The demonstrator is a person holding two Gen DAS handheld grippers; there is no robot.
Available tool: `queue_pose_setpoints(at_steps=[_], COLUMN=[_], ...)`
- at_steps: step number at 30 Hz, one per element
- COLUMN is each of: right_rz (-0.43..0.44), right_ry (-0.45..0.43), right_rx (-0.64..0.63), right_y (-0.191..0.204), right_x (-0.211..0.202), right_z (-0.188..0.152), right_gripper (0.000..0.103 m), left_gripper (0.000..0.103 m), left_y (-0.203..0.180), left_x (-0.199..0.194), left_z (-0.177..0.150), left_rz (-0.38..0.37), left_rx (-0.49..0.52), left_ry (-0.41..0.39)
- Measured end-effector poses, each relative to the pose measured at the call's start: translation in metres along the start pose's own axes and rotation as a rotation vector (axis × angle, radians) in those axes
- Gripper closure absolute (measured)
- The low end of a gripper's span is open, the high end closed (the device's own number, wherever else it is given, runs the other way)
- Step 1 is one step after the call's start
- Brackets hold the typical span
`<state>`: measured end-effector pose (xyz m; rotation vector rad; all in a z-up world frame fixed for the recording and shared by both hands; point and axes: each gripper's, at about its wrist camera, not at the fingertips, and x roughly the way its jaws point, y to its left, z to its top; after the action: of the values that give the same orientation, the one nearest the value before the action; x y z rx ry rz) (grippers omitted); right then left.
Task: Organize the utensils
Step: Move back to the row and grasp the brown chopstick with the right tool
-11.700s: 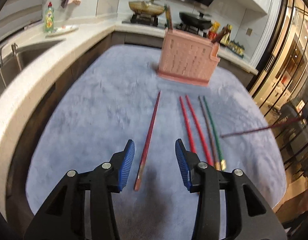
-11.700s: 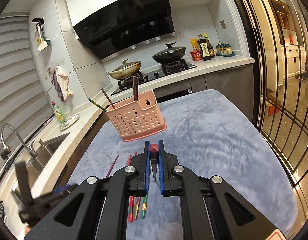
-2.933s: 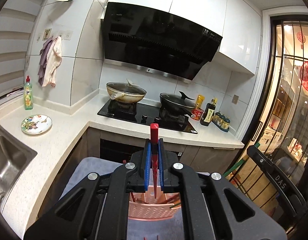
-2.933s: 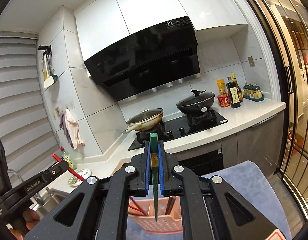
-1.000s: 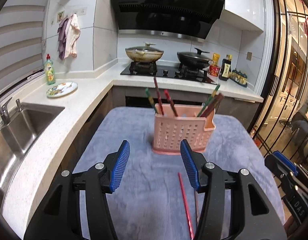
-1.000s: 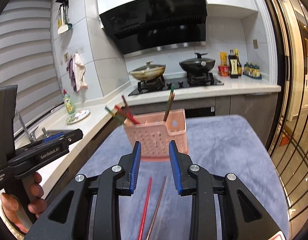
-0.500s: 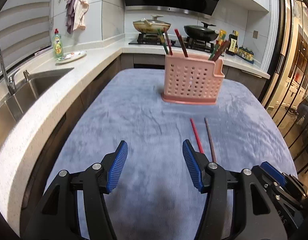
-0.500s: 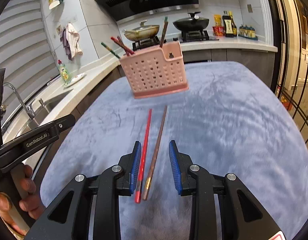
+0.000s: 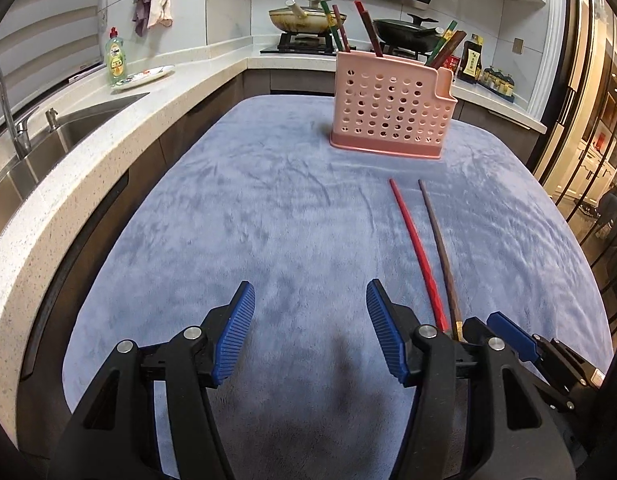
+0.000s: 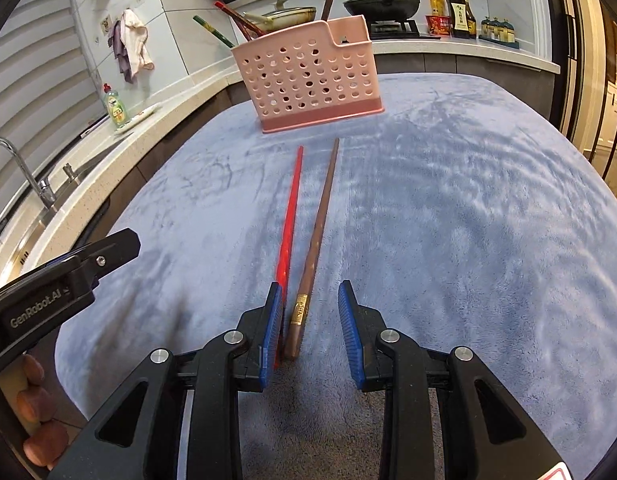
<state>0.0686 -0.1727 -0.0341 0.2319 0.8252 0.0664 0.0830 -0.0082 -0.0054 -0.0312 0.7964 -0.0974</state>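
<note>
White "GenRobot.AI" lettering marks the left claw, parted over bare blue cloth. Right claw, parted, straddles the brown chopstick; red chopstick alongside, pink basket beyond.

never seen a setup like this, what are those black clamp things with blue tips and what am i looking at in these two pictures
They are two hand-held grippers, each carried by a person, each with a camera looking along its fingers. One picture comes from the left gripper, the other from the right gripper. Both are open and hold nothing. On the blue cloth lie a red chopstick and a brown chopstick; the brown one's end lies between the right fingers, ungripped. Behind stands a pink basket with chopsticks already in it.
</note>
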Motion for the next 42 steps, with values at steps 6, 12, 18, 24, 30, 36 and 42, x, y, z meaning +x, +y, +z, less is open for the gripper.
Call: queue_pose_setpoints(at_steps=[6,12,18,24,30,36,42], right_rz=[-0.017,-0.040,-0.043,-0.058,-0.049,-0.031,-0.027], right_ry=[0.027,0.024,0.017,0.006,0.004,0.003,0.000], right_rx=[-0.003,-0.028,-0.007,0.025,0.064,0.085,0.088], right_y=[0.000,0.002,-0.011,-0.030,-0.047,-0.051,-0.051], right_x=[0.011,0.012,0.007,-0.003,-0.011,-0.012,-0.013], right_z=[-0.003,-0.008,-0.012,-0.015,-0.019,-0.021,-0.023], right_gripper=[0.078,0.085,0.096,0.096,0.096,0.096,0.096], left_gripper=[0.048,0.047,0.041,0.035,0.029,0.027,0.028], left_y=[0.003,0.003,-0.002,-0.016,-0.037,-0.062,-0.067], left_x=[0.003,0.006,0.005,0.008,0.012,0.026,0.040], left_z=[-0.003,-0.005,-0.007,-0.011,-0.019,-0.030,-0.034], left_rz=[0.002,0.001,-0.006,-0.032,-0.089,-0.106,-0.086], left_rx=[-0.003,-0.001,0.013,0.030,0.033,0.057,0.054], left_ry=[0.013,0.027,0.026,0.046,0.069,0.108,0.133])
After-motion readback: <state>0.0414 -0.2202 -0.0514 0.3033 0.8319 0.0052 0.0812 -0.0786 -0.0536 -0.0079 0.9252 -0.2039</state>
